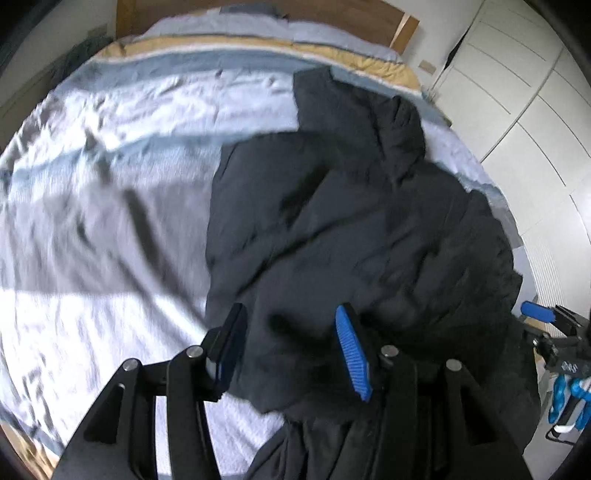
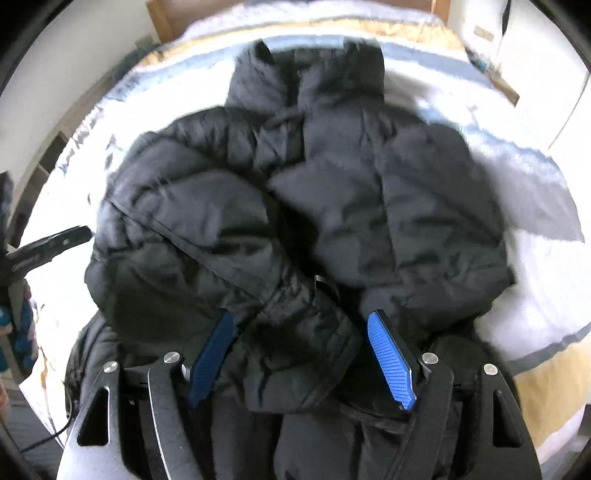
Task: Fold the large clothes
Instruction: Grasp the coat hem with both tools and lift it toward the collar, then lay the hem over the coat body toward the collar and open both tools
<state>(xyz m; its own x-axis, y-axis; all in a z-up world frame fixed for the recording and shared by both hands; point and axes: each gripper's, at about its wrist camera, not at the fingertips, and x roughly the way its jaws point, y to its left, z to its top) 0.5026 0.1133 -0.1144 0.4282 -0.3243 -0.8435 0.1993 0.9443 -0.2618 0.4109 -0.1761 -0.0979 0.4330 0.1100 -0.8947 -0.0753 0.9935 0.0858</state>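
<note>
Lying spread across the wide bed with the pale blue crumpled quilt: a black quilted puffer jacket, both grippers poised over its near hem.

Reaching with its collar toward the bed's brown wooden headboard, hem hanging off the near edge of the bed, sleeves bunching over the chest. Hovering released over the jacket's hem on the bed's left half, the black left gripper with blue ribbed pads, jaws gaping with fabric between but not pinched. Straddling a sleeve cuff above the bed's near edge, the matching right gripper, likewise spread apart, clamping nothing.
</note>
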